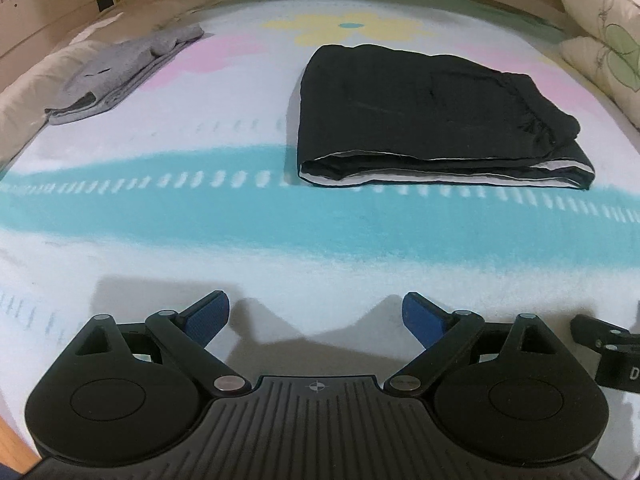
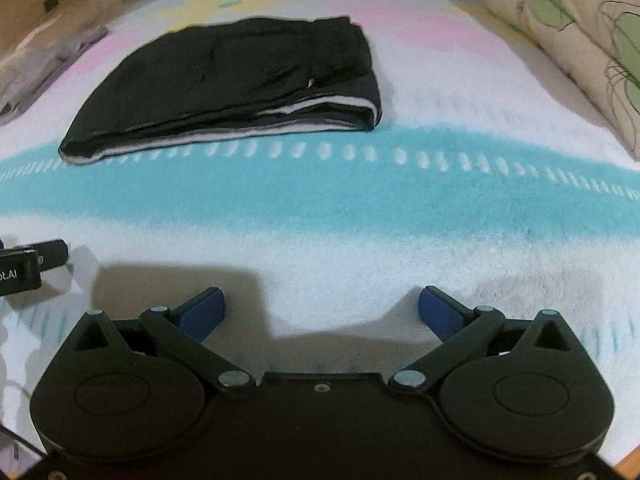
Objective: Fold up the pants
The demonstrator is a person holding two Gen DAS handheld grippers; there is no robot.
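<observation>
From the left wrist camera, the left gripper (image 1: pixel 316 320) hangs low over the fluffy white bed cover with a turquoise band and pastel flower shapes (image 1: pixel 240 240), its two blue-padded fingers (image 1: pixel 208 316) spread wide with nothing between them. The black pants with a white side stripe (image 1: pixel 432 116) lie folded into a flat rectangular bundle on the cover, well beyond the gripper and a little to the right, their near folded edge resting just past the turquoise band. Far left of the pants a folded grey knit garment (image 1: pixel 124 74) lies near the cover's edge. Far right of the pants are cream pillows with a green leaf print (image 1: pixel 604 40). A black piece of the other gripper (image 1: pixel 608 356) shows at the right edge.

From the right wrist camera, the right gripper (image 2: pixel 320 312) also hovers over the cover (image 2: pixel 360 248), its blue pads (image 2: pixel 438 314) held wide apart and empty. The pants (image 2: pixel 240 84) lie ahead and to the left, well apart from the claw, the white stripe showing along the near fold. Left of the pants a blurred grey mass (image 2: pixel 44 68) is probably the knit garment. The pillows (image 2: pixel 580 40) lie right of the pants.
</observation>
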